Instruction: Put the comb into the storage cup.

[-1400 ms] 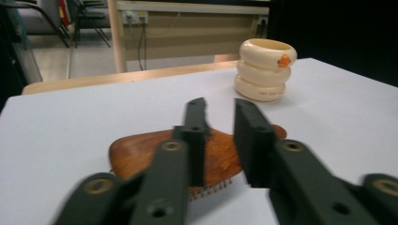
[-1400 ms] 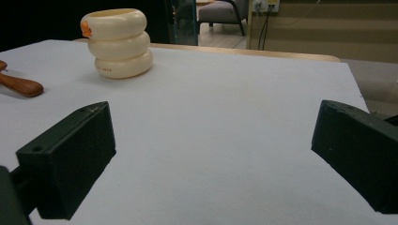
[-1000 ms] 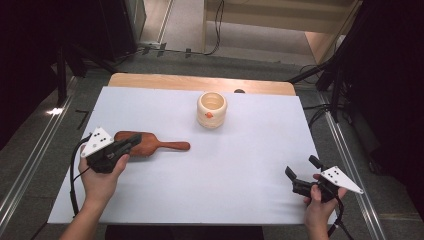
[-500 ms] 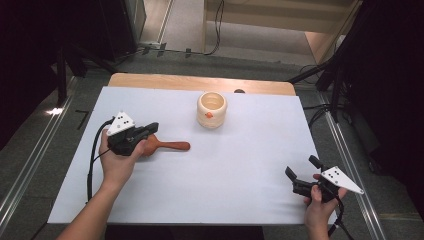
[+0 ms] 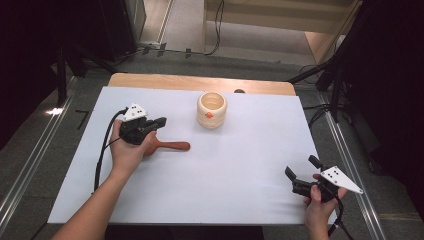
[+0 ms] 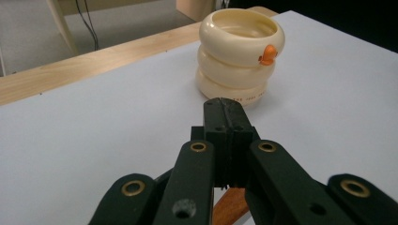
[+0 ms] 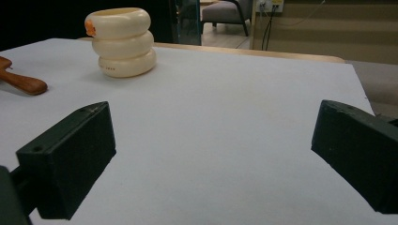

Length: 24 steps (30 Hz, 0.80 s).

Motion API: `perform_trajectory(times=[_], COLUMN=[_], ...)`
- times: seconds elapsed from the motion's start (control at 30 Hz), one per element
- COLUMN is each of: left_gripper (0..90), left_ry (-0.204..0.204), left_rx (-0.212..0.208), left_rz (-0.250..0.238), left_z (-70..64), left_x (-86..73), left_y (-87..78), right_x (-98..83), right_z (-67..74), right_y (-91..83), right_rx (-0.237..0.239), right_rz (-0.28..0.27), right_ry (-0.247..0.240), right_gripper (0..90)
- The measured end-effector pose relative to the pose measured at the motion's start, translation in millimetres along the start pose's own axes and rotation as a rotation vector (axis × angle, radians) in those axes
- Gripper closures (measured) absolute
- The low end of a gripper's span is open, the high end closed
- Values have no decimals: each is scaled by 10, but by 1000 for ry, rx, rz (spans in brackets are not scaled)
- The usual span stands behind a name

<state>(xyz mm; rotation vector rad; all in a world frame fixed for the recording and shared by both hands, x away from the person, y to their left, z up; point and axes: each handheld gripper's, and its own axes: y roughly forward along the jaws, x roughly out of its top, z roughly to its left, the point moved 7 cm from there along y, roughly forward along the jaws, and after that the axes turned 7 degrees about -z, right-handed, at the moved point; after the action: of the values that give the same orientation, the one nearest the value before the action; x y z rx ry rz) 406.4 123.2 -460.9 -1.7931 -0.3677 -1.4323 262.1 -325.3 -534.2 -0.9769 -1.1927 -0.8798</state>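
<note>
Left tongs (image 5: 159, 122) are pressing together with nothing between them, hovering above the wooden spoon (image 5: 172, 146) and pointing toward the cream ringed cup (image 5: 211, 110). The spoon is lying flat on the white worktop (image 5: 240, 190), not picked up, well apart from the cup. Right tongs (image 5: 299, 173) are sitting wide apart and empty near the worktop's right front corner. Judging by this, the grasp and any transfer are not yet starting.
</note>
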Motion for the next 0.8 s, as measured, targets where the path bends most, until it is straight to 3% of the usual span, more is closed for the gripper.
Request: perform_trajectory(times=[0.1, 0.37, 0.67, 0.8], left_gripper=[900, 900, 900, 900], left_ry=[2, -4, -22, -1], left_rx=[6, -6, -12, -12], left_rz=[22, 188, 276, 326], left_z=[13, 32, 39, 13], left_x=[-8, -98, -180, -200], left_y=[42, 252, 389, 488], right_x=[1, 0, 0, -2], right_z=[-2, -5, -4, -3], right_y=[4, 4, 10, 14], right_rx=[0, -7, -7, -5], right_rz=[-1, 0, -1, 4], right_ry=[-3, 0, 0, -4], right_gripper=[0, 0, 0, 0])
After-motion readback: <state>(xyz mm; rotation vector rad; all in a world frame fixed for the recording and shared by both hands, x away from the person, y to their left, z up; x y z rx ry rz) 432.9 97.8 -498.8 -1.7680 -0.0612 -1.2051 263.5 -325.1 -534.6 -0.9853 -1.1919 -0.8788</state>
